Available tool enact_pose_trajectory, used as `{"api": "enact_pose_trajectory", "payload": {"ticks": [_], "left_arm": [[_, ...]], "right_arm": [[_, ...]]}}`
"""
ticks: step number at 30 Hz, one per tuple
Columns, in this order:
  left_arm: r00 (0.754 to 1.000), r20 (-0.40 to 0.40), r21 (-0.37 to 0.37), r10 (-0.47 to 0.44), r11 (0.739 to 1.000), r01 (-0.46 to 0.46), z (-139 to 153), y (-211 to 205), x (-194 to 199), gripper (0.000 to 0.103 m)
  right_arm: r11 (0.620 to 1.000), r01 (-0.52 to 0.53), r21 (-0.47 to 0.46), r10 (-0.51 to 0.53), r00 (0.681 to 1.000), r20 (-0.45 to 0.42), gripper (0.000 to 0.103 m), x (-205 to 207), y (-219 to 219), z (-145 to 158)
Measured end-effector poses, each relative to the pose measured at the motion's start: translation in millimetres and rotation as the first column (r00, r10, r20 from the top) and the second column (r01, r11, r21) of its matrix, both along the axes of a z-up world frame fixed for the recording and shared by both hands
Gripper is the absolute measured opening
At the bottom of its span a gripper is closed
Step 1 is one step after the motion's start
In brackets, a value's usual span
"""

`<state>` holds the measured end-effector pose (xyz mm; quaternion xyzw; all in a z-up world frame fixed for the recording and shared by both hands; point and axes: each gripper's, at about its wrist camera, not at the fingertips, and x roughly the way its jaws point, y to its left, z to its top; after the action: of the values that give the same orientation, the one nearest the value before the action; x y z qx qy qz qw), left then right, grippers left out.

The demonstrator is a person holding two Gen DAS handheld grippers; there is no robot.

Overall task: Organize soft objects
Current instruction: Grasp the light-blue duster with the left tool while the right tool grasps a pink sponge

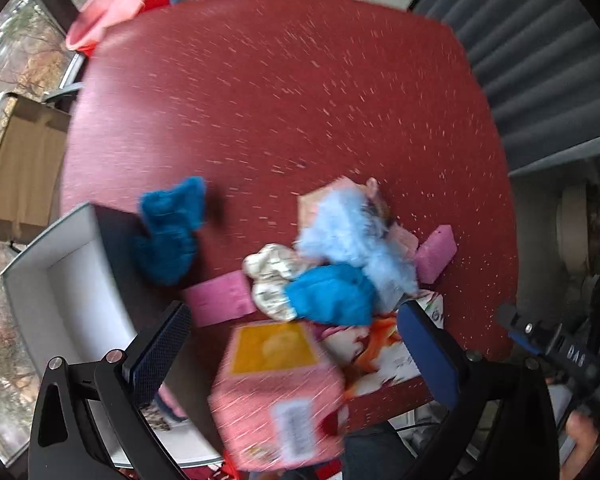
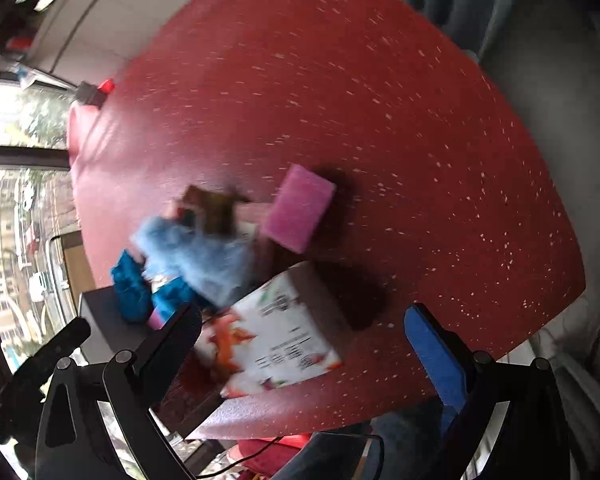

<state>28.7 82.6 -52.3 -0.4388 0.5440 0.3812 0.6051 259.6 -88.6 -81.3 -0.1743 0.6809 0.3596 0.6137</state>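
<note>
- The step in hand looks like the approach: both tools hover above a jumble of soft things on the red speckled surface [image 1: 300, 92], and nothing has been lifted yet.
- The left tool [image 1: 296, 344] stands wide open and empty, its fingers straddling a pink tissue pack [image 1: 276, 392] at the near edge of the surface.
- The right tool [image 2: 304, 344] is likewise spread wide and empty, with a white floral tissue pack [image 2: 276, 340] lying between and just beyond its fingers.
- The pile sits near the front edge: a pale blue fluffy item [image 1: 352, 232], a bright blue plush piece [image 1: 332, 294] touching it, a white patterned cloth [image 1: 270, 276] beside that, and a pink sponge [image 2: 298, 208] at the pile's far side.
- Another blue fuzzy item [image 1: 172, 228] lies apart, just beside an open white box [image 1: 64, 280] at the left edge.
- The box seems the likely destination; the next move calls for lowering one tool over a single item and closing on it without dragging its neighbours.
- Both tools point downward and forward; motion blur hides finer detail.
</note>
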Motion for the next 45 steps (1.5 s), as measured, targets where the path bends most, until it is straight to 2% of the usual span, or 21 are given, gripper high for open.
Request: {"api": "enact_pose_trajectory", "payload": {"ticks": [3,8,13,17,19,20,23,25,26,27,31,32,37,42,45], "left_arm": [[0.999,-0.050,-0.045,0.007,0.999,-0.009,-25.1,8.2,28.6,0.103],[0.993,-0.101,-0.108,0.057,0.992,-0.068,-58.0,17.8,51.5,0.102],[0.986,-0.128,-0.152,0.106,0.980,-0.126,-79.0,23.4,60.2,0.094],[0.982,-0.153,-0.160,0.112,0.978,-0.136,-90.7,24.3,65.8,0.090],[0.980,-0.161,-0.176,0.114,0.974,-0.143,-97.3,24.4,68.6,0.083],[0.979,-0.166,-0.186,0.116,0.972,-0.146,-101.0,24.4,69.4,0.080],[0.978,-0.172,-0.212,0.118,0.965,-0.154,-111.1,23.7,71.4,0.070],[0.981,-0.159,-0.229,0.115,0.962,-0.150,-114.6,22.6,73.1,0.056],[0.983,-0.149,-0.235,0.106,0.962,-0.139,-115.0,21.9,74.6,0.051],[0.986,-0.134,-0.232,0.101,0.964,-0.130,-113.6,21.5,75.2,0.041],[0.991,-0.084,-0.186,0.101,0.976,-0.115,-100.4,19.8,74.6,0.029],[0.993,-0.068,-0.164,0.099,0.980,-0.109,-92.9,19.3,71.3,0.026],[0.998,0.010,-0.058,0.069,0.996,-0.069,-57.7,15.9,58.1,0.026],[0.997,0.055,-0.016,0.061,0.998,-0.061,-34.8,12.4,46.4,0.026],[0.993,0.111,0.026,0.048,0.998,-0.051,-16.5,7.4,44.1,0.026]], "right_arm": [[1.000,0.023,-0.010,-0.024,0.999,-0.040,0.102,13.1,4.8,-16.2],[0.997,0.075,0.002,-0.074,0.990,-0.120,0.102,25.7,21.6,-39.8],[0.990,0.139,-0.013,-0.139,0.975,-0.171,0.102,36.6,42.3,-64.7],[0.986,0.164,-0.039,-0.169,0.966,-0.197,0.102,40.0,54.4,-82.6],[0.985,0.167,-0.051,-0.175,0.961,-0.212,0.102,38.6,57.5,-90.7],[0.983,0.173,-0.059,-0.182,0.958,-0.222,0.097,37.9,58.5,-94.4],[0.977,0.196,-0.085,-0.212,0.938,-0.273,0.068,40.2,54.6,-108.2],[0.970,0.216,-0.109,-0.240,0.917,-0.319,0.062,42.5,50.1,-117.4],[0.969,0.223,-0.107,-0.246,0.914,-0.322,0.047,44.1,48.2,-117.1],[0.972,0.211,-0.104,-0.234,0.916,-0.327,0.046,46.1,49.7,-118.5],[0.973,0.211,-0.090,-0.229,0.913,-0.337,0.046,55.2,40.1,-112.5],[0.977,0.201,-0.074,-0.214,0.921,-0.326,0.046,58.3,37.1,-106.2],[0.986,0.163,-0.020,-0.162,0.945,-0.282,0.046,65.8,25.9,-81.2],[0.986,0.169,-0.008,-0.165,0.948,-0.272,0.046,66.4,14.0,-69.8],[0.988,0.156,0.009,-0.149,0.956,-0.254,0.046,65.9,8.2,-60.1]]}}
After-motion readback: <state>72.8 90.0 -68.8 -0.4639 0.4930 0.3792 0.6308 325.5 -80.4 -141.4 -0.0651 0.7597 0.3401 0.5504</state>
